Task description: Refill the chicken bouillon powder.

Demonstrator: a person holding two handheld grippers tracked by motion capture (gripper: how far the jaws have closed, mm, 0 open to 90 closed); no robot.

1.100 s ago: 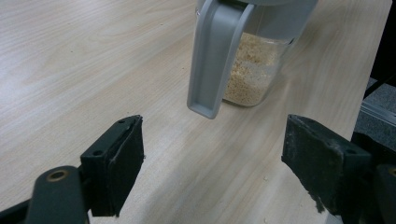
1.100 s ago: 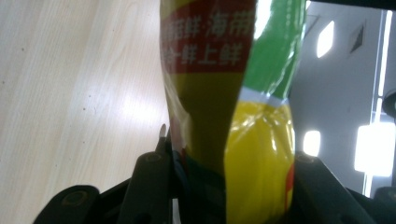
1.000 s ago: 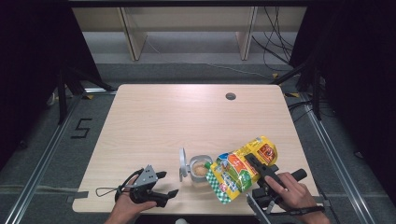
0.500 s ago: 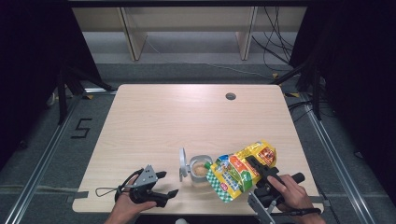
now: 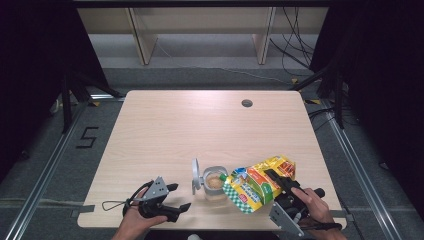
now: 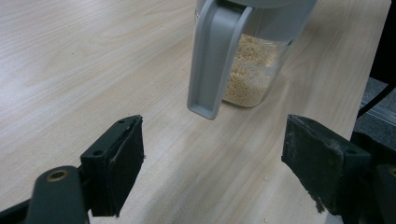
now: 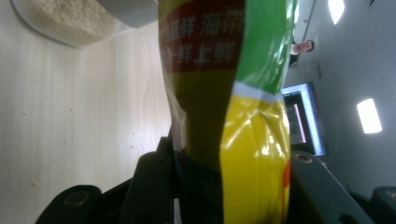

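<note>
While the right gripper (image 5: 280, 182) pinches the yellow bag (image 5: 257, 182) tilted over the jar (image 5: 215, 184), the left gripper (image 5: 175, 197) rests wide open, holding nothing, the jar just beyond its fingertips.

Two handheld black grippers, bare forearms and no sleeves in sight.
The left gripper (image 5: 177, 196) is black with a grey three-cornered plate on top and a thin dark cable looping off to its left; up close its jaws are blocky black pads, worn at the edges, with a brass-coloured rivet at the arm. The right gripper (image 5: 276, 178) is black too, with a grey plate beneath, round screw heads on its jaw arms, and a dark strap at the wrist.
</note>
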